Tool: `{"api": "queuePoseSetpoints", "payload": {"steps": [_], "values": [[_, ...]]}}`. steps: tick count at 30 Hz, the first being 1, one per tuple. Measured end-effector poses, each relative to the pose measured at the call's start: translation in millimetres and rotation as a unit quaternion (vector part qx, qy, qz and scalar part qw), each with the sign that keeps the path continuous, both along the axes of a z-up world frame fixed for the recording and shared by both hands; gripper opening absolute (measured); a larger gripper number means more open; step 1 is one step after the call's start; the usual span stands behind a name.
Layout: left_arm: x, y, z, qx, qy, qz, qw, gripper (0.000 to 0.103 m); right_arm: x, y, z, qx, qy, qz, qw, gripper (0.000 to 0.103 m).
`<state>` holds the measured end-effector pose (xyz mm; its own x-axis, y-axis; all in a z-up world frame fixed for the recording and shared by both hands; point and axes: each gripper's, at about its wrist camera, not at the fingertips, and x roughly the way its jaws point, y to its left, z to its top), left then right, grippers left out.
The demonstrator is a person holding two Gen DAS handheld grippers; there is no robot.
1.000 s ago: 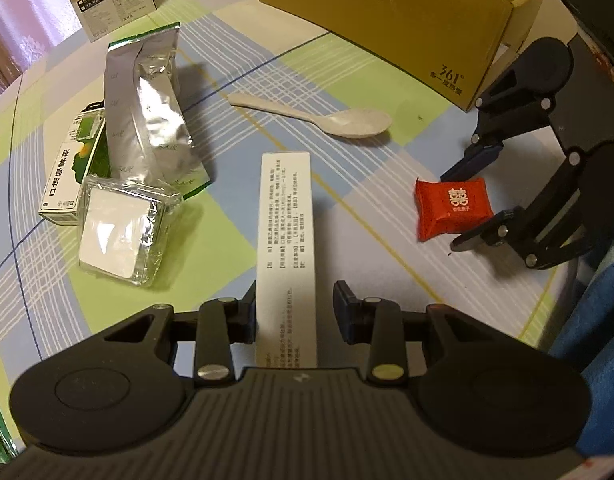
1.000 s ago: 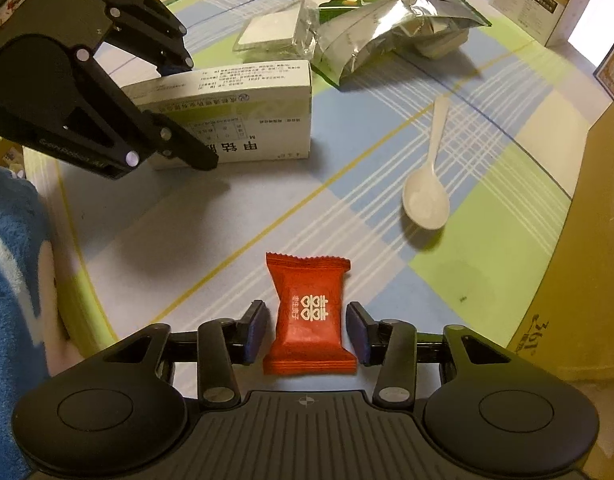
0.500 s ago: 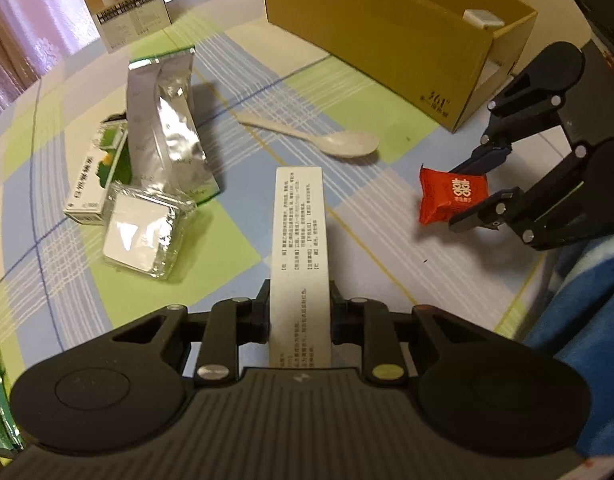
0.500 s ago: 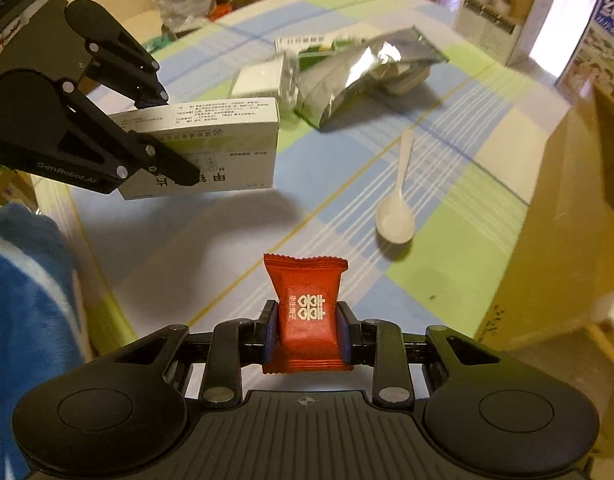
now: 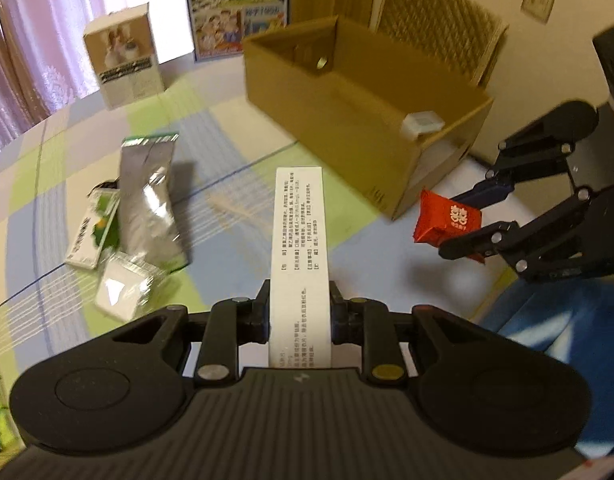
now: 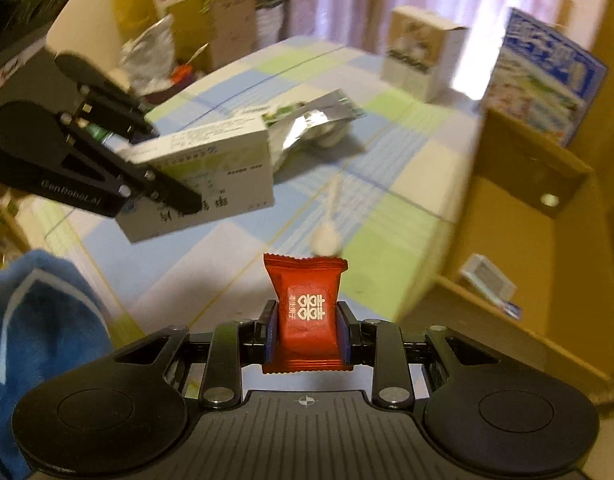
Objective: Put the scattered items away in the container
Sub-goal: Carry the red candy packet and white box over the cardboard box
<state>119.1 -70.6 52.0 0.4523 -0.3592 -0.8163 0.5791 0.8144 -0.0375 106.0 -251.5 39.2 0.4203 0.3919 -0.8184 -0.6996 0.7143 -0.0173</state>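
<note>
**A:** While both loads hang clear of the table (image 5: 235, 148), which worries you more?

**B:** The carton (image 5: 299, 240). The left gripper (image 5: 299, 316) pinches it only at its near end, so most of its length sticks out past the pads. A quick swing could lever it round or slide it out.

**A:** And the sachet (image 6: 305, 312)?

**B:** The right gripper (image 6: 305, 340) is pressed tight on its lower half, pads on either side. It's a soft wrapper, though, so I'd judge it could squirm free if jolted.

**A:** Where's the box (image 5: 367, 120)?

**B:** Ahead and to the right of both tools, open top, one small white pack (image 5: 423, 122) already inside. Neither load is over it yet.

**A:** So the wall is a hazard.

**B:** Yes. If the carton goes in low, its far end could strike the near wall and get knocked out of the grip. The two grippers also sit near each other; converging on the same opening, they might clash.

**A:** Anything left on the table?

**B:** A foil pouch (image 5: 147, 196), a spoon (image 6: 327, 224) and small packs, well clear of both loads.
</note>
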Motion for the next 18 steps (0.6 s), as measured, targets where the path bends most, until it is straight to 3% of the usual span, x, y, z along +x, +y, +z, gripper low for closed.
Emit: {"api": "queuePoseSetpoints", "payload": {"steps": [11,18], "values": [[14.1,-81.5,29.4,-0.066,-0.002,-0.007,0.9978,0.020,30.1,-90.2,50.8,0.026,-0.038,-0.127,0.991,0.026],[38.5,-135.5,44.1,-0.067,-0.024,-0.002,0.9975,0.020,65.2,-121.0,63.0,0.050,-0.049,-0.188,0.980,0.026]]}}
